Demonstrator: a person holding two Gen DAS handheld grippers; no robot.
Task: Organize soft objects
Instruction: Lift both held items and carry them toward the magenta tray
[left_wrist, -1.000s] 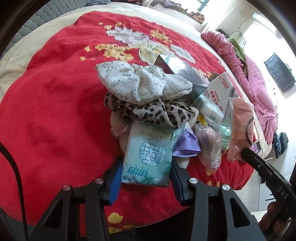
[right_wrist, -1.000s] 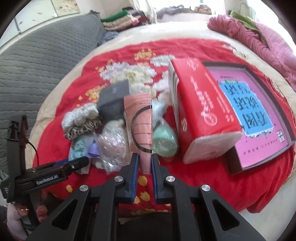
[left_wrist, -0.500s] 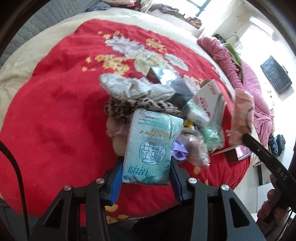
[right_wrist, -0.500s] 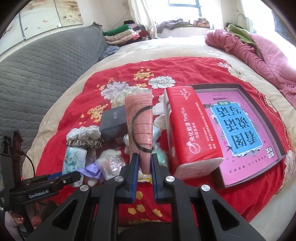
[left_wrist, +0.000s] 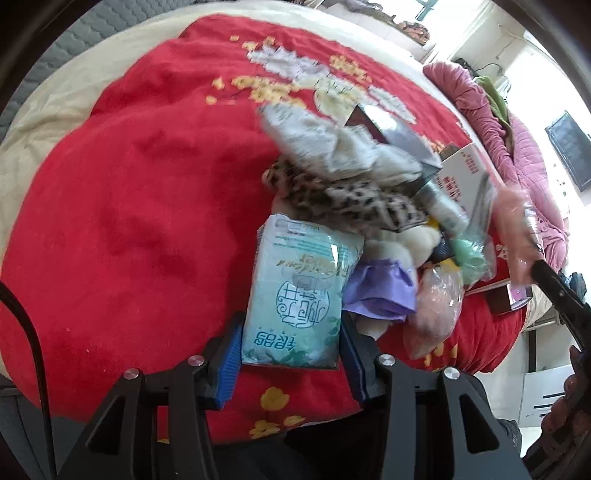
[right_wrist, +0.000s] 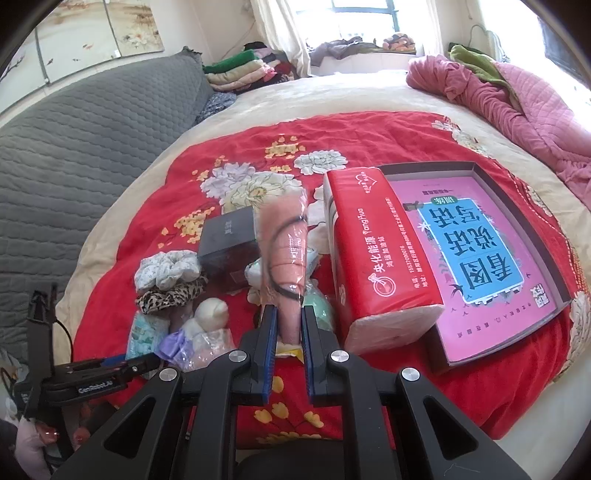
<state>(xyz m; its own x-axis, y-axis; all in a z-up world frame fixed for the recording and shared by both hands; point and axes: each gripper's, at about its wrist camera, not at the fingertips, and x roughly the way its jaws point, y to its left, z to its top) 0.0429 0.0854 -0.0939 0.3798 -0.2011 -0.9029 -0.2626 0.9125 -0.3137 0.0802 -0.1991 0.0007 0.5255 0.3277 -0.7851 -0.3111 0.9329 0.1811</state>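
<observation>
Right tongs (right_wrist: 288, 325) are clenched on the near end of the pink wrapped pack (right_wrist: 284, 254). Its long axis runs straight away from the tongs, near to far, and it is held up above the pile, not resting on it. The pink open box (right_wrist: 480, 258) lies to the right of it, with the red tissue pack (right_wrist: 373, 258) standing between pack and box (the tissue pack partly overlaps the box's left edge). If the box is the target, which is only a guess, the right tongs are much the nearer ones and the carry goes right, over or around the red pack.

Left tongs (left_wrist: 291, 350) are clenched on the near end of the teal tissue packet (left_wrist: 299, 295), long axis also near to far. Its far end is just beside the leopard scrunchie (left_wrist: 354, 199) and the purple bag (left_wrist: 380, 291) to its right. The white floral scrunchie (left_wrist: 317, 140) sits farther back. All of it lies on the red blanket (left_wrist: 147, 184) on the bed.

Versus a second ago: the pink pack has lifted, its top now reaching over the dark box (right_wrist: 231, 240) where before it sat low among the pile, and the right view has pulled back and up. The teal packet looks raised off the pile too, grip unchanged on both sides. The left view is blurred.
</observation>
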